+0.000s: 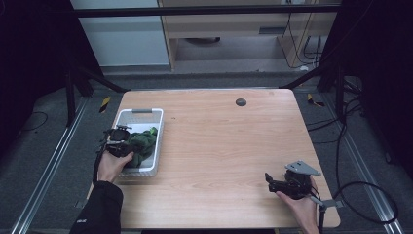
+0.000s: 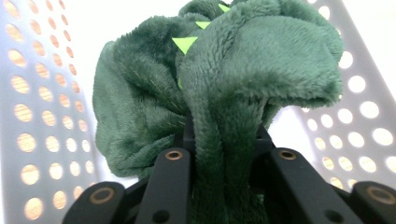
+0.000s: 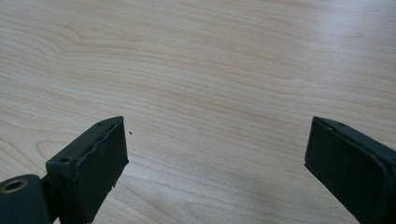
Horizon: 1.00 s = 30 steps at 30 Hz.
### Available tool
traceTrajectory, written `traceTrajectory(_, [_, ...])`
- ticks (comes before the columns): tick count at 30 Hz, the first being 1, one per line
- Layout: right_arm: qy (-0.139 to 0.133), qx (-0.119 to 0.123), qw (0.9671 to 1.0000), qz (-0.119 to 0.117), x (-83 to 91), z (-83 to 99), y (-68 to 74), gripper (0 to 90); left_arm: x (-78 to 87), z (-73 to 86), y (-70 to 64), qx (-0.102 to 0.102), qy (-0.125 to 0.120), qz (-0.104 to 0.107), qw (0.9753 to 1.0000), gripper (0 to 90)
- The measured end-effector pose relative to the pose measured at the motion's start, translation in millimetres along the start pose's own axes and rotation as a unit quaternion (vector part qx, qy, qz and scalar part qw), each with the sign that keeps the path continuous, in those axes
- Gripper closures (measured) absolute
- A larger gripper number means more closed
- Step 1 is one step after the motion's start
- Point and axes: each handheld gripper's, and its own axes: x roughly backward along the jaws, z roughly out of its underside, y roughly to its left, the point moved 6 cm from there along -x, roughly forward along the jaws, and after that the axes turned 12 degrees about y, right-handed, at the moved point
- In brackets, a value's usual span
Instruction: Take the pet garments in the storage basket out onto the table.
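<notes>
A dark green plush cloth [image 1: 142, 142] with small bright green patches lies bunched in a white perforated basket [image 1: 141, 111] at the table's left side. My left gripper [image 1: 121, 142] is inside the basket, shut on a fold of the green plush cloth [image 2: 224, 93], which fills the space between its jaws. My right gripper [image 1: 269, 181] rests near the table's front right edge, held in a hand. Its fingertips [image 3: 100, 158] stand wide apart over bare wood, with nothing between them.
The wooden table [image 1: 219, 146] has a small dark round disc [image 1: 240, 102] near its far edge. Cables [image 1: 355, 195] trail on the floor to the right. Black frame posts stand at both sides.
</notes>
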Motion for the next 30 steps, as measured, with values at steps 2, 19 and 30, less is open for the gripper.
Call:
traceTrajectory(2, [-0.001, -0.001, 1.0000, 0.001, 0.1, 0.0, -0.5, 5.8, 3.3, 0.4, 0.7, 0.002, -0.006, -0.001, 1.0000, 77.9])
traceTrajectory(19, [0.001, 0.000, 1.0000, 0.003, 0.7, 0.4, -0.3, 5.8, 42.2, 2.4, 0.7, -0.002, -0.065, 0.006, 0.9978, 79.5])
traceTrajectory(30, [-0.002, 0.000, 1.0000, 0.003, 1.3, 0.0, -0.8, 5.8, 73.1, 7.1, -6.7, -0.024, -0.098, 0.006, 0.9949, 79.7])
